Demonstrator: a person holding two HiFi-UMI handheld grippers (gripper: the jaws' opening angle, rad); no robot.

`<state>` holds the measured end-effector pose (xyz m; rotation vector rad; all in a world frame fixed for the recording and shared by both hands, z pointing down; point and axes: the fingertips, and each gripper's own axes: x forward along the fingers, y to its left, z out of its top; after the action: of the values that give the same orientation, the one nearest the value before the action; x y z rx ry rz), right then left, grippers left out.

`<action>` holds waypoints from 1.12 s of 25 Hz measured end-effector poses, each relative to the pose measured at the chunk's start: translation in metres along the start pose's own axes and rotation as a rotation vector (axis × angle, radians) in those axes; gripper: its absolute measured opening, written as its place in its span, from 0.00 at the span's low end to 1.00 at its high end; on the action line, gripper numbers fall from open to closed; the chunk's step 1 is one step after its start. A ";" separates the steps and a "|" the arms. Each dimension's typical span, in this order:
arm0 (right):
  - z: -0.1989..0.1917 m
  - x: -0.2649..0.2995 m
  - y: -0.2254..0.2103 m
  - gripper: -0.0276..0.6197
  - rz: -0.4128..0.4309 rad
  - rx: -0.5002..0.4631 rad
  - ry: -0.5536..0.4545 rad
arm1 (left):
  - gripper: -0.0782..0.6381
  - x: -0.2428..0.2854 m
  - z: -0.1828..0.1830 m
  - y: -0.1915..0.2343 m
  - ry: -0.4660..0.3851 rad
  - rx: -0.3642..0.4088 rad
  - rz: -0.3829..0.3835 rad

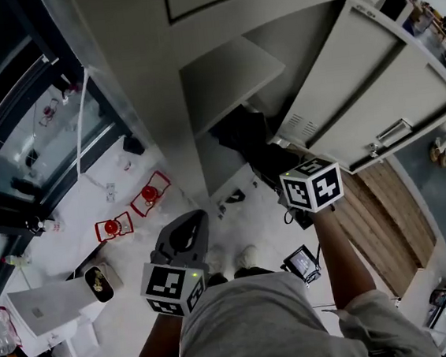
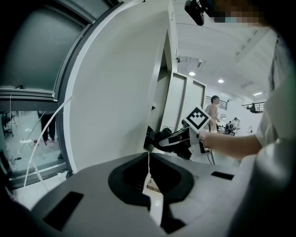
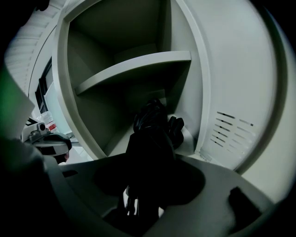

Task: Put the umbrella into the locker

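Left gripper (image 2: 149, 156): jaws closed together with nothing between them, held low beside the outer side wall of the locker (image 1: 146, 87) and taking no part. Right gripper (image 3: 148, 163): clamped on the umbrella (image 3: 152, 132), a folded black bundle taken around its mid-body. Its far end pokes into the lower compartment, under the shelf (image 3: 138, 67); cannot tell whether it rests on the compartment bottom. Handling estimate: light, with soft cloth over a stiff core, so the jaws squeeze fabric and the bundle may slip or twist. Loose folds could snag on an edge. The firm middle looks like the best hold, as taken here. Surroundings, left to right: glass wall (image 1: 29, 139), then two red objects (image 1: 149, 196) on the floor (image 1: 243, 223), well apart from the work. The locker side wall bounds the opening on the left, and the shelf edge overhead limits lift. The open door (image 1: 380, 86), with vent slots, stands just right of the opening and narrows sideways swing.
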<state>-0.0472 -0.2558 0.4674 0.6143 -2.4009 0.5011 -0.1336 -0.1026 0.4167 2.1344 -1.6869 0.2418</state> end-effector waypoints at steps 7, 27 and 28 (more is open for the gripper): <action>0.009 0.018 0.000 0.36 -0.001 -0.036 0.024 | 0.14 -0.001 -0.001 0.000 0.003 -0.003 -0.002; 0.008 0.048 -0.003 0.36 -0.042 -0.123 0.109 | 0.14 -0.003 -0.005 0.008 0.010 -0.020 0.013; 0.008 0.049 -0.002 0.36 -0.041 -0.127 0.112 | 0.14 -0.003 -0.005 0.008 0.011 -0.021 0.013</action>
<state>-0.0841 -0.2762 0.4931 0.5636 -2.2892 0.3524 -0.1416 -0.0995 0.4217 2.1037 -1.6902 0.2382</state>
